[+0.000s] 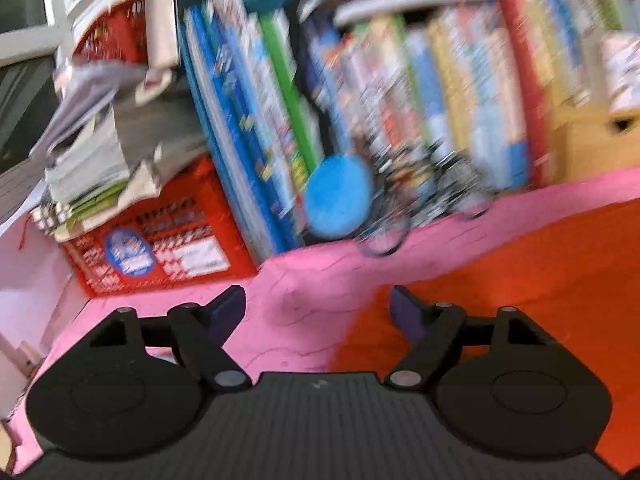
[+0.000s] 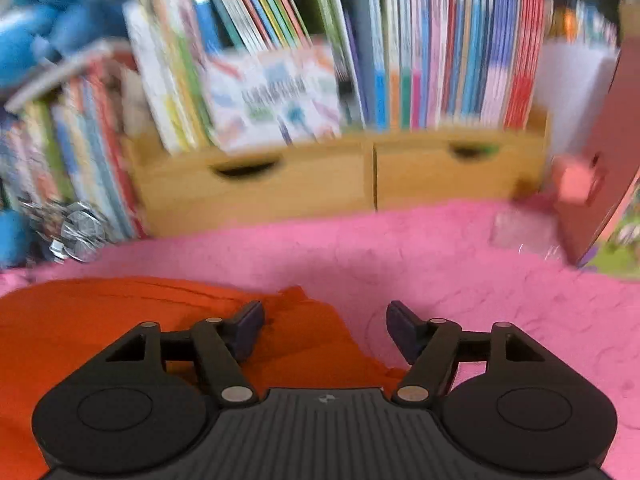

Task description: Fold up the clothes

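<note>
An orange garment [image 1: 500, 292] lies spread on a pink fuzzy blanket [image 1: 304, 284]. In the left wrist view it fills the right half, and my left gripper [image 1: 318, 312] hovers open over its left edge, nothing between the fingers. In the right wrist view the orange garment [image 2: 120, 320] covers the lower left, one corner poking up near the middle. My right gripper [image 2: 325, 330] is open above that right edge; its left finger [image 2: 250, 328] is over the cloth, its right finger [image 2: 402, 330] over the pink blanket [image 2: 460, 260]. Both views are motion-blurred.
Rows of books [image 2: 400, 60] stand on a wooden drawer unit [image 2: 360, 176] behind the blanket. A red crate [image 1: 160, 240] with stacked papers sits at the left. A blue plush toy [image 1: 338, 196] and a shiny toy bicycle [image 1: 420, 200] rest by the books. A brown panel [image 2: 608, 160] stands at right.
</note>
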Action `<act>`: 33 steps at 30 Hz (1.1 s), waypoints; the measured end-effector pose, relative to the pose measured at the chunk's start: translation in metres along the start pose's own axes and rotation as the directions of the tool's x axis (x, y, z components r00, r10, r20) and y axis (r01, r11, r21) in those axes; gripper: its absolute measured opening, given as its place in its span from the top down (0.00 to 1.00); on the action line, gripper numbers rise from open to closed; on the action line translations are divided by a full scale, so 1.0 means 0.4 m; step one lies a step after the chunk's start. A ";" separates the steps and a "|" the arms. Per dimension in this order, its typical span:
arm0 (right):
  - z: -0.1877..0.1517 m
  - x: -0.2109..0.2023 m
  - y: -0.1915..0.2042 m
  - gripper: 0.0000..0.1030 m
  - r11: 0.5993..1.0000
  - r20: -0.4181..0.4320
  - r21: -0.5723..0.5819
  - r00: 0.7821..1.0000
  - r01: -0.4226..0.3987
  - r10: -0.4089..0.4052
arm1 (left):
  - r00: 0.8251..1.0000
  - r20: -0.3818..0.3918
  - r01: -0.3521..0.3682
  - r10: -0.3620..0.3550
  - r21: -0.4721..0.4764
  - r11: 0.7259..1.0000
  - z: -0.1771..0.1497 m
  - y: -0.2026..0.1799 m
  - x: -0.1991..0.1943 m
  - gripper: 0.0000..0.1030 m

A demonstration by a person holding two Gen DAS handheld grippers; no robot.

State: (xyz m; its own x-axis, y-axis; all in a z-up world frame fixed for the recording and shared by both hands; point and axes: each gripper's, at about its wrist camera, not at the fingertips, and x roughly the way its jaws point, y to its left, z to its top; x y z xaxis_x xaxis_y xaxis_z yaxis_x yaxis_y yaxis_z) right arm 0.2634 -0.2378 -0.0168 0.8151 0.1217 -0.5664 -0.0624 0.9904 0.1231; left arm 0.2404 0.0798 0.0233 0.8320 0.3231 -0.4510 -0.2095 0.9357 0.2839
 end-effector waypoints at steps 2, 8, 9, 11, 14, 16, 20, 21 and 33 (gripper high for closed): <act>-0.041 -0.072 0.037 0.35 0.998 0.020 -0.016 0.998 -0.055 0.055 | 0.996 0.043 0.085 -0.084 -0.021 0.996 0.001 0.008 -0.070 0.23; -0.163 -0.287 0.149 0.50 0.974 0.074 -0.070 0.973 -0.215 0.220 | 0.921 0.101 0.380 -0.376 -0.021 0.925 -0.010 -0.006 -0.255 0.32; -0.184 -0.323 0.167 0.56 0.967 0.082 -0.080 0.965 -0.241 0.248 | 0.903 0.096 0.421 -0.418 -0.015 0.907 -0.013 -0.014 -0.280 0.37; -0.225 -0.395 0.204 0.71 0.951 0.098 -0.100 0.948 -0.292 0.302 | 0.869 0.074 0.491 -0.489 0.002 0.871 -0.018 -0.030 -0.317 0.42; -0.278 -0.420 0.253 0.72 0.944 0.078 -0.129 0.946 -0.303 0.314 | 0.823 0.044 0.565 -0.567 0.040 0.824 -0.033 -0.059 -0.354 0.41; -0.294 -0.420 0.276 0.72 0.944 0.073 -0.146 0.948 -0.297 0.309 | 0.801 0.009 0.598 -0.599 0.050 0.800 -0.043 -0.082 -0.372 0.42; -0.308 -0.402 0.302 0.71 0.959 0.091 -0.144 0.962 -0.244 0.259 | 0.756 -0.032 0.653 -0.654 -0.038 0.757 -0.033 -0.077 -0.373 0.50; -0.309 -0.397 0.306 0.70 0.962 0.097 -0.142 0.964 -0.233 0.248 | 0.741 -0.039 0.667 -0.671 -0.076 0.741 -0.022 -0.067 -0.366 0.50; -0.307 -0.346 0.313 0.59 0.979 0.049 -0.067 0.979 -0.195 0.198 | 0.732 -0.311 0.624 -0.606 -0.051 0.780 0.006 -0.164 -0.274 0.51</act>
State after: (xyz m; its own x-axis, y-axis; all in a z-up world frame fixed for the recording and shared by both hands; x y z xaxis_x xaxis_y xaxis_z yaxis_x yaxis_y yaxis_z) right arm 0.0722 -0.1226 -0.0232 0.8139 0.3123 -0.4900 -0.2582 0.9498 0.1764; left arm 0.1640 -0.0173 0.0562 0.5765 -0.2869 -0.7651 0.3294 0.9385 -0.1037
